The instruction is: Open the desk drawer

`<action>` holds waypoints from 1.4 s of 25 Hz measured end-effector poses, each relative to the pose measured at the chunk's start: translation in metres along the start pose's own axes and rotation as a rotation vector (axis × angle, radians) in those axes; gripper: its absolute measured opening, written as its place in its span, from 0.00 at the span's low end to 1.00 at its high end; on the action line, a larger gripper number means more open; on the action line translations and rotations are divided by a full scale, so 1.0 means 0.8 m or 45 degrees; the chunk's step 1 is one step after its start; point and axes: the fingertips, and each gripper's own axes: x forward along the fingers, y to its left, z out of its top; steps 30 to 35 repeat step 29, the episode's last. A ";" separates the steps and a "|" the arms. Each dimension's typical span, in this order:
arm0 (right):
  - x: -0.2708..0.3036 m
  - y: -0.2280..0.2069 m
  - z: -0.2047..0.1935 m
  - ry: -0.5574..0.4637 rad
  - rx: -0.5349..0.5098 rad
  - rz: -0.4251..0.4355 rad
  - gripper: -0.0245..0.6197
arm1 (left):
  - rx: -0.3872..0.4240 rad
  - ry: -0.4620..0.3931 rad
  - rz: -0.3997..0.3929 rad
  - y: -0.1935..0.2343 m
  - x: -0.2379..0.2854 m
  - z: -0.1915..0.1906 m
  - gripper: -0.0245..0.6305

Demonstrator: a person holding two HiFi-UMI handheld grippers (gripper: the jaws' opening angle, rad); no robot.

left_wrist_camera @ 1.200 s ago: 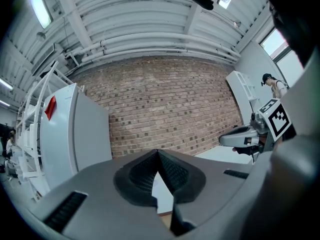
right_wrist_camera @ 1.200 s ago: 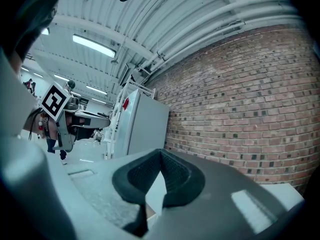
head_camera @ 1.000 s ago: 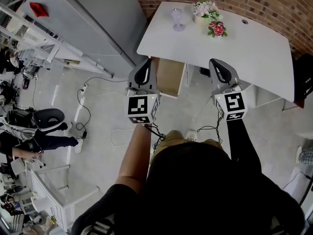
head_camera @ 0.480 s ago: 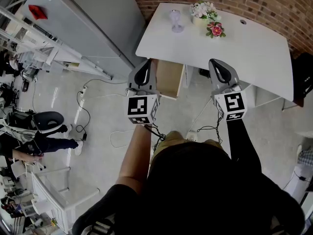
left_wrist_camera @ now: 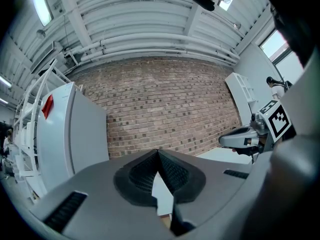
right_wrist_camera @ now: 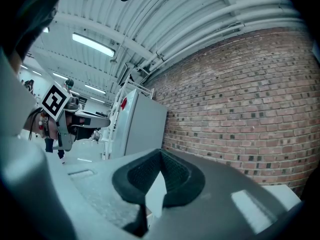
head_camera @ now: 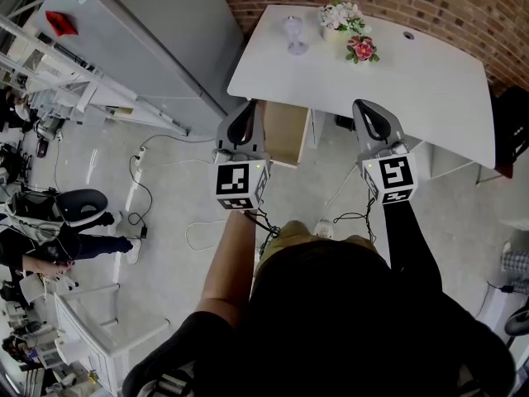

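The desk drawer is seen as a wood-coloured box hung under the near left edge of the white desk, its front turned toward the person. It lies just beside the left gripper, on that gripper's inner side and between the two tools. The right gripper is held well apart from it. Both pairs of jaws are closed tip to tip with nothing held, so the left is judged the nearer for the pull.

Grey left tongs and right tongs bear black-and-white marker cubes.
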 end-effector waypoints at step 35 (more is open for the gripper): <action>-0.007 -0.012 0.016 -0.030 -0.112 -0.031 0.04 | 0.025 -0.016 -0.062 -0.014 0.024 0.001 0.05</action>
